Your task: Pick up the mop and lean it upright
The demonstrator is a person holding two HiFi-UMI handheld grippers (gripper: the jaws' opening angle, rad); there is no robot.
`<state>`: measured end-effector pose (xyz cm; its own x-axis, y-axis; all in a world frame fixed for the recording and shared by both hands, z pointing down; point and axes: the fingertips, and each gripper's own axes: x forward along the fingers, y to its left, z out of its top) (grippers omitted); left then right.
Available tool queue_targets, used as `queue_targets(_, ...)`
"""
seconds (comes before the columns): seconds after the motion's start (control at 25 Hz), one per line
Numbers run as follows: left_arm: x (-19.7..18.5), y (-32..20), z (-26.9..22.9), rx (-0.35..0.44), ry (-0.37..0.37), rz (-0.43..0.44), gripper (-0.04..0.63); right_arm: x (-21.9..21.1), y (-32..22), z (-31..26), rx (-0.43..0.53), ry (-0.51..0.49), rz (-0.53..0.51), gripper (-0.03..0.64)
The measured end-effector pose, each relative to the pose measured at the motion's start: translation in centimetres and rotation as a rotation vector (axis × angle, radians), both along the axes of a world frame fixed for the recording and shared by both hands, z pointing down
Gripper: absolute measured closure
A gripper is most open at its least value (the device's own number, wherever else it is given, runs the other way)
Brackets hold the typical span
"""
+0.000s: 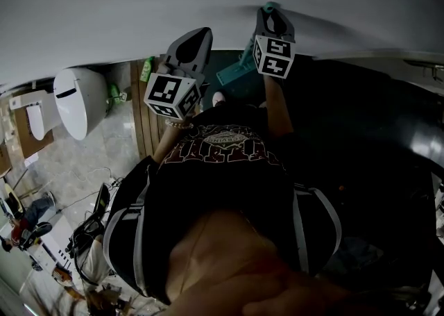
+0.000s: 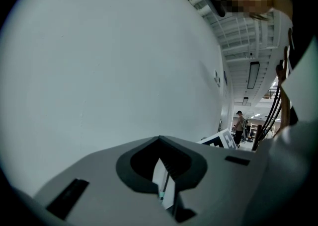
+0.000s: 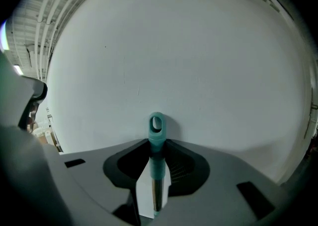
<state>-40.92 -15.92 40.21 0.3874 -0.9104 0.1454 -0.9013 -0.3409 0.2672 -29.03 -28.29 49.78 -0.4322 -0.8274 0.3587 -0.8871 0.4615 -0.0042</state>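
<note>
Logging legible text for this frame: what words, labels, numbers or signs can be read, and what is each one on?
No text here reads clearly.
shirt print: lettering present, too blurred to read.
green bottle: label too small to read.
marker cubes: black-and-white square patterns only, no words.

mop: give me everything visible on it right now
The mop has a teal plastic grip ending in an oval loop, with a shiny metal shaft below. It stands upright between the jaws of the right claw; whether they pinch it isn't clear. The loop sits close to the pale wall. The head view shows a flat teal part, apparently its head, lower down.
</note>
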Motion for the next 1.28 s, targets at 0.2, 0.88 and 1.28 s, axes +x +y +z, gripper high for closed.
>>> queue_targets(0.2,0.5,-0.4,0.3,0.003,0.001,0.006,0.557,0.2,-0.2,0.0,-0.005,-0.044,-0.017,0.502)
queue_targets(0.88,4.6,-0.9,-0.3,0.012,-0.007,0.097,0.557,3.2,4.4,-4.2,0.009,-0.11,-0.064,0.506)
queue_targets(1.28,9.1,0.5,-0.9,0.016,-0.021,0.176,0.557,5.2,8.8,-6.6,0.039,-0.135,-0.082,0.584)
